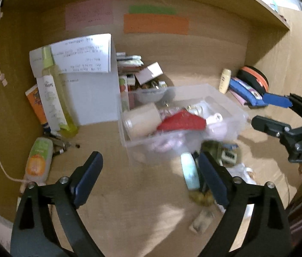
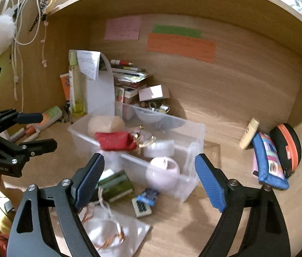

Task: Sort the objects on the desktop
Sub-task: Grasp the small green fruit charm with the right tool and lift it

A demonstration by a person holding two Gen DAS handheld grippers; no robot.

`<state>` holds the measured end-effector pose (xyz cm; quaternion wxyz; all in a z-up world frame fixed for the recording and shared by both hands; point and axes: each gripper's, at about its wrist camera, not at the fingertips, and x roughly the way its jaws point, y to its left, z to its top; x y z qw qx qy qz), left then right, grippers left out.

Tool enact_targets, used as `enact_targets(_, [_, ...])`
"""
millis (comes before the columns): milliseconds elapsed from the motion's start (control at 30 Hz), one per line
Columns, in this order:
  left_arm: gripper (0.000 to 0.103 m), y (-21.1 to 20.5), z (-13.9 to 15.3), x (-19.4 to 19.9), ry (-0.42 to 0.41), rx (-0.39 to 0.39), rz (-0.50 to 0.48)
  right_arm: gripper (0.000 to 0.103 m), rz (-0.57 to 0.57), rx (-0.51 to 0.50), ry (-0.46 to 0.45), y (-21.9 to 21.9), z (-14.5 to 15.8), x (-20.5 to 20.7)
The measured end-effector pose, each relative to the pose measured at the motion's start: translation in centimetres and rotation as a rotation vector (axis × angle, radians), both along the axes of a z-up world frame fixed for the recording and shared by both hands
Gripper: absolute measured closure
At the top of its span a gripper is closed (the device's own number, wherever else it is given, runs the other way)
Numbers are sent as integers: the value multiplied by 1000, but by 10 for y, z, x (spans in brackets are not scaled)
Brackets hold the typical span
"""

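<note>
I hold both grippers, left gripper (image 1: pixel 151 180) and right gripper (image 2: pixel 150 180), empty with jaws spread, above the tabletop (image 2: pixel 193 224) near the clear bin (image 2: pixel 191 171) collecting loose items.

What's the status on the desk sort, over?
Left hand-held gripper open, empty. Right hand-held gripper open, empty. Clear bin part-filled; red pouch inside. Green box, small packets loose in front.

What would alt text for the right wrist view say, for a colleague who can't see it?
The open right gripper hovers over a clear plastic bin on a wooden desk, holding a red pouch and a pale pink round container. The left gripper, also open, shows at the left edge; a blue pencil case lies far right.
</note>
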<state>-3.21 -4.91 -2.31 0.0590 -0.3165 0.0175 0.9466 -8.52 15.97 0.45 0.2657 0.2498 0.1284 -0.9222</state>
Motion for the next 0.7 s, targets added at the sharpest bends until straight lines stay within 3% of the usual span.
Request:
enact_targets(300, [11,9,-36,34,-91,-32,-52,24,150,53,-59,-28,-19,27])
enact_targets(367, [11,7,-41,42,-105,-23,-55,41,212,88,-93,-42,-28,32])
enact_targets(400, [11,6,-43,45,-109,-21,-58,44,233,101,-111,-48,-32,34])
enact_targets(567, [11,0,-49,57,-115,-5,-62,80,357,170,-276,-75,-59,30])
enact_targets(700, [11,-5,-56,61,-123,18,-73,83,379,252,-347,-87,-75,22])
